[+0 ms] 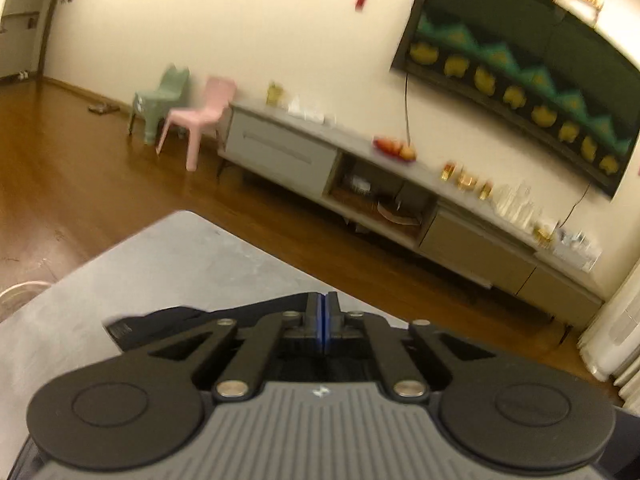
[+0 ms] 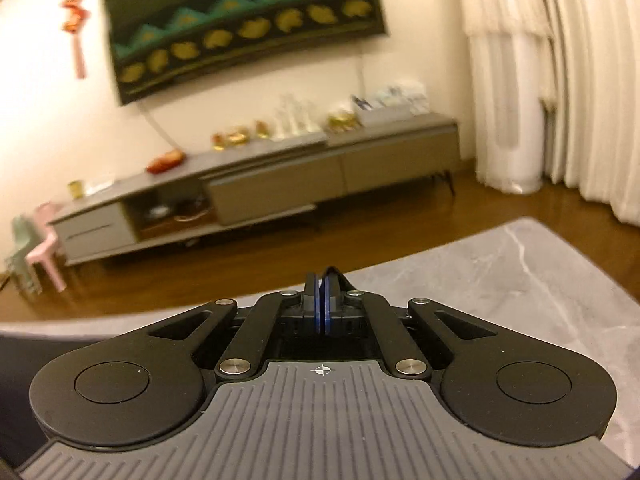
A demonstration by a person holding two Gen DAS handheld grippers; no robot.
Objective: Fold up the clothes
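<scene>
Both grippers have their blue pads pressed together. At the left gripper [image 1: 322, 300] a dark garment [image 1: 168, 326] spreads on the grey marble table [image 1: 160, 256], running leftward from the fingers; whether the pads pinch it I cannot tell. Around the right gripper [image 2: 322, 280] a dark fold of cloth [image 2: 338, 276] curls over the fingertip, apparently nipped. Which way the garment's long axis runs is hidden.

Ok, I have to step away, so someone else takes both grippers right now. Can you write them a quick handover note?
Left gripper: jaws closed, dark garment under and around its tip; pinch itself hidden.
Right gripper: shut on a dark fold of fabric.
The garment lies on the grey marble table, at its near edge.
Done: both edges apparently gripped.
Left: the fold itself; no finished fold is visible.
</scene>
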